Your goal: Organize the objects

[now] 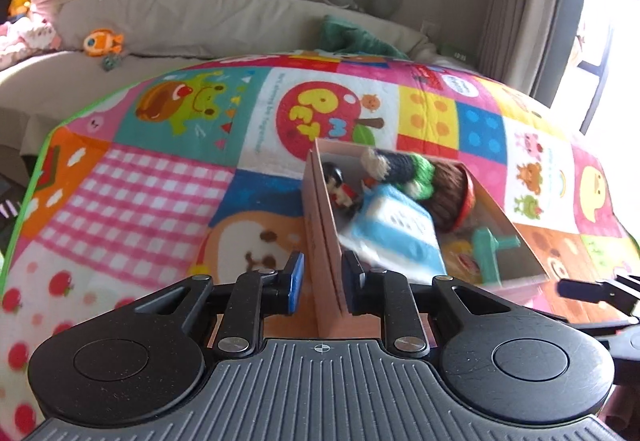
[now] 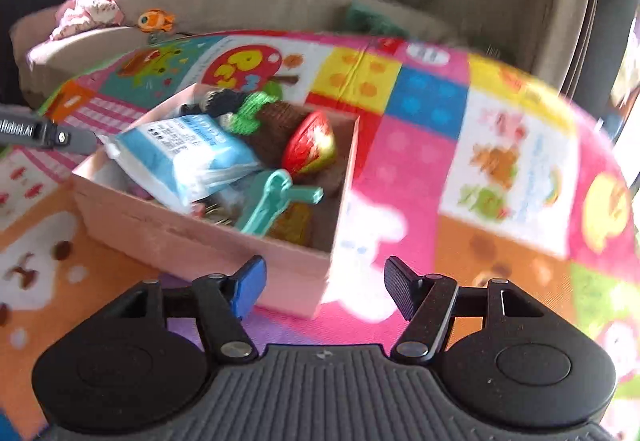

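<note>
L hand-held gripper (image 1: 322, 287) clamps pink box (image 1: 325, 261) wall, R hand-held gripper (image 2: 325, 289) – wide, empty

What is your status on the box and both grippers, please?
Left gripper shut on box wall. Right gripper open, empty, at box corner. Box full of toys. Nothing in the way.

A bright patchwork cartoon blanket (image 1: 168, 177) covered the table. A pink cardboard box (image 2: 192, 241) sat directly on it, toward four o'clock in the left wrist view, ten o'clock in the right.
</note>
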`<state>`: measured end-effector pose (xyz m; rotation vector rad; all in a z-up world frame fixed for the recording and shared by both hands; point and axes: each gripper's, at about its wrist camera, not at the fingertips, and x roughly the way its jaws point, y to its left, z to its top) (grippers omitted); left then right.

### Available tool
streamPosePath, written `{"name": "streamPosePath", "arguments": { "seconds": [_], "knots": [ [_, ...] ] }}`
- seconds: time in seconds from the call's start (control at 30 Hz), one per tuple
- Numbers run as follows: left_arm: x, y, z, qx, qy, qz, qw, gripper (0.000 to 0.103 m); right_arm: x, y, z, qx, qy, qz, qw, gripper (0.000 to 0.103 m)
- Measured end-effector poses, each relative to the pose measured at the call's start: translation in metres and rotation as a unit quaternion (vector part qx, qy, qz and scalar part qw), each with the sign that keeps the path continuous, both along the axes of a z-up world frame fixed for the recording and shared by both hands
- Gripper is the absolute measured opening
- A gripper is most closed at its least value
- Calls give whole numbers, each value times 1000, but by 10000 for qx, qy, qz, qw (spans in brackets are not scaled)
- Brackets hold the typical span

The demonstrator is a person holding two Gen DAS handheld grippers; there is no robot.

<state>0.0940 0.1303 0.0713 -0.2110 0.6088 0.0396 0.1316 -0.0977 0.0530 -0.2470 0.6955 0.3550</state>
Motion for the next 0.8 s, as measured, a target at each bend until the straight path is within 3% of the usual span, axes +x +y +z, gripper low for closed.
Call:
{"name": "streamPosePath", "arguments": {
  "seconds": [0.13, 0.27, 0.33, 0.53, 0.8],
  "knots": [
    [-43, -23, -19, 342, 160, 33, 9993, 23, -28, 3, -11, 290, 208, 31, 9994, 84],
    [-81, -38, -41, 558, 326, 253, 9976, 23, -56, 9, -30, 375, 519, 48, 9979, 89],
    [-88, -41, -50, 521, 439, 263, 9973, 23, -68, 11, -41, 324, 603, 22, 9977, 103],
    [-91, -56, -62, 880, 209, 273, 9955, 30, -76, 11, -50, 374, 382, -121, 9985, 103],
    [-79, -58, -63, 732, 179, 309, 9967, 36, -70, 12, -56, 530, 58, -299, 9981, 103]
  ]
}}
